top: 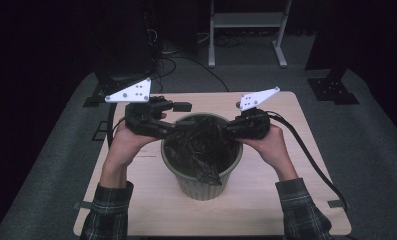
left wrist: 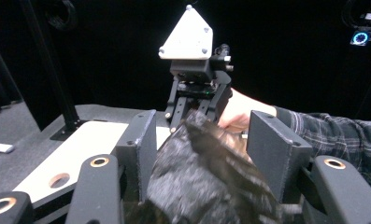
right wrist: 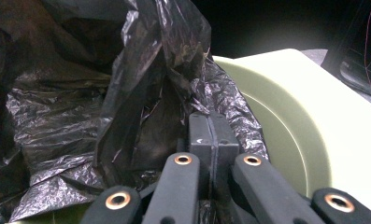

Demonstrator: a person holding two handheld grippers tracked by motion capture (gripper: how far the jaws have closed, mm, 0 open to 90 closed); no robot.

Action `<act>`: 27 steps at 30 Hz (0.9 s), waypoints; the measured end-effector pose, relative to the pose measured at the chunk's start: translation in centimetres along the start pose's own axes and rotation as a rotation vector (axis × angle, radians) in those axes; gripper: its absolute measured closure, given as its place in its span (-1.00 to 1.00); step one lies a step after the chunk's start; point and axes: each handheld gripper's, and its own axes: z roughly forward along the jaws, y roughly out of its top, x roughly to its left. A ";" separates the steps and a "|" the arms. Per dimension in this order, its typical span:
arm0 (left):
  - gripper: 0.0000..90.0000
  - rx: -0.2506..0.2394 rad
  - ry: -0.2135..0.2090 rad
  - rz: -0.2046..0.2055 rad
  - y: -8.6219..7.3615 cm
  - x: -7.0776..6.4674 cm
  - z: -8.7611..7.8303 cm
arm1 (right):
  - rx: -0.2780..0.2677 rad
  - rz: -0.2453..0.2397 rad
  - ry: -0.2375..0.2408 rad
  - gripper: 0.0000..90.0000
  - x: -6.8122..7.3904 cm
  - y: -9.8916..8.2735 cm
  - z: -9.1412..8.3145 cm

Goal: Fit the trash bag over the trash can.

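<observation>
The black plastic bag (top: 202, 145) sits crumpled inside a pale green ribbed bin (top: 202, 186), which stands on the near middle of the light wooden bench (top: 286, 210). One flap of the bag hangs over the bin's near rim and down its outer wall.

From the bottom edge of the high view two forearms in plaid sleeves (top: 108, 210) come in, one on each side of the bin. The right gripper (top: 234, 129) reaches in over the bin's right rim. In the right gripper view its jaws are pressed together on a fold of the bag (right wrist: 141, 98), just inside the bin's pale wall (right wrist: 295, 121) — the film rises in a creased peak above the pads.

The left gripper (top: 172, 131) is at the bin's left rim. In the left gripper view its jaws stand apart, with a bunched ridge of the bag (left wrist: 206, 177) lying between them; the pads (left wrist: 139, 149) do not press on it, though the film lies close against the left one. Past that ridge the same view shows the right gripper (left wrist: 192, 116) and the hand (left wrist: 239, 112) that holds it.

Beyond the bench lie grey floor, loose cables and the feet of a metal frame (top: 246, 30) — the rest of the room is dark.
</observation>
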 end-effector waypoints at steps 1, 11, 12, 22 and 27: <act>-0.08 0.004 -0.003 -0.001 0.1 0.0 0.2 | 0.001 0.000 0.000 1.00 0.0 0.0 0.0; 0.30 0.078 -0.002 -0.009 -1.1 0.3 1.5 | 0.003 -0.002 -0.002 1.00 0.1 0.0 -0.2; 0.42 0.089 -0.001 -0.007 -1.3 0.4 1.4 | 0.002 -0.005 -0.002 1.00 0.1 0.0 -0.2; 0.99 0.122 0.070 -0.067 -4.4 1.8 0.3 | -0.016 -0.003 -0.039 0.76 0.0 0.2 -1.0; 0.99 0.106 0.100 -0.097 -5.6 2.4 -0.4 | -0.055 -0.006 -0.073 0.66 0.4 0.6 -2.8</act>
